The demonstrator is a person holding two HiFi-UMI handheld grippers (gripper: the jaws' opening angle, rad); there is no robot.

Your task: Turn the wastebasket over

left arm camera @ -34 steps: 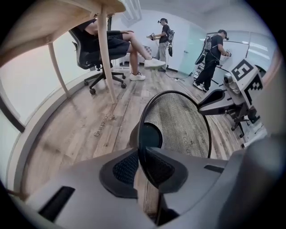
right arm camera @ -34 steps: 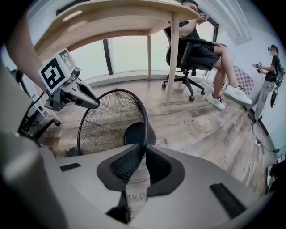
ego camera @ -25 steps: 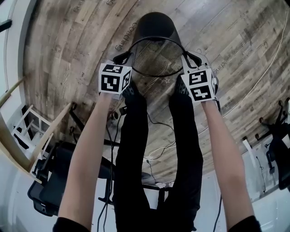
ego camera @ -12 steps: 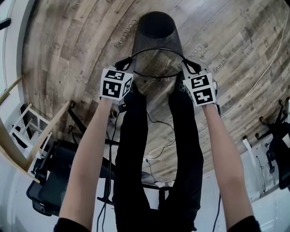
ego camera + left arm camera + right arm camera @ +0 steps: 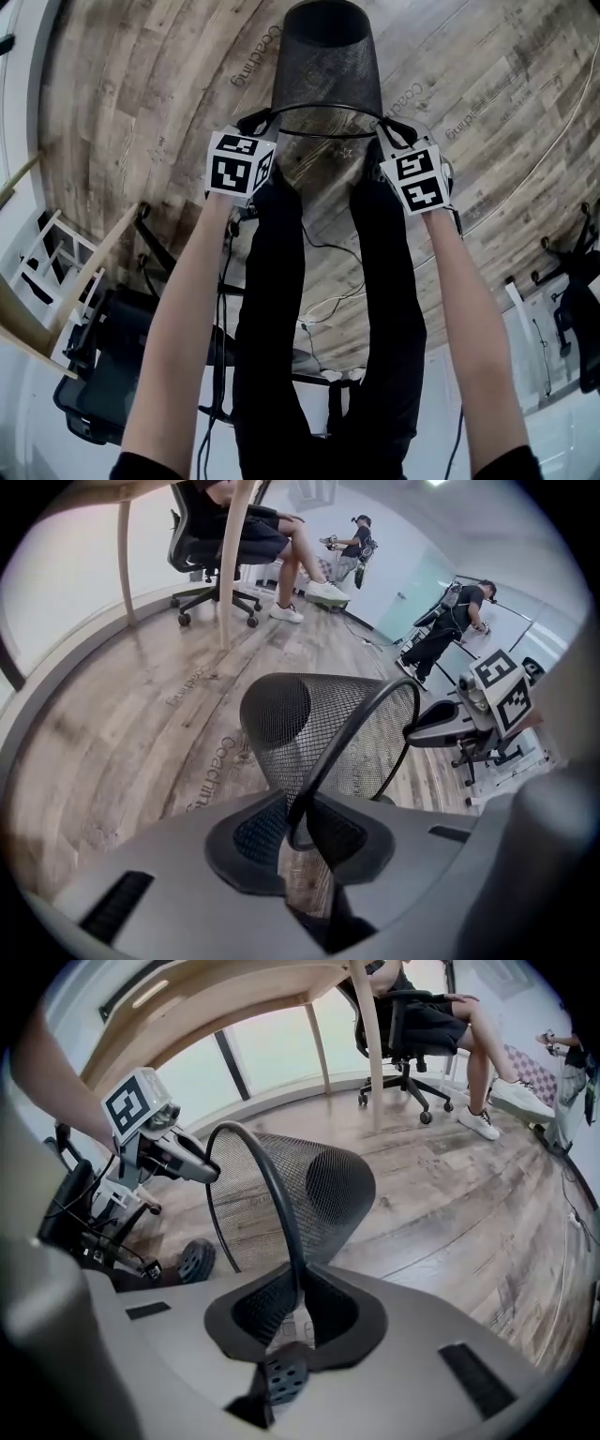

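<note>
One black mesh wastebasket point(image 5: 326, 58) tilts over the wooden floor point(image 5: 131, 112) (planks show through its mesh), base away from the person. Two grippers clamp its rim: left gripper point(image 5: 257, 122), right gripper point(image 5: 394, 129).

Head view looks steeply down; both gripper views share the wastebasket point(image 5: 323, 66).

Black trousers point(image 5: 281, 319) and short dark sleeves point(image 5: 141, 463) make up the person's clothing; the arms are otherwise uncovered. The left gripper point(image 5: 259, 122) and the right gripper point(image 5: 394, 129) are tipped in black. The left cube point(image 5: 239, 164) and the right cube point(image 5: 417, 178) are white, printed with black square markers. Close up, both tools show smooth grey moulded shells and black, fine-textured pads point(image 5: 251, 829).
</note>
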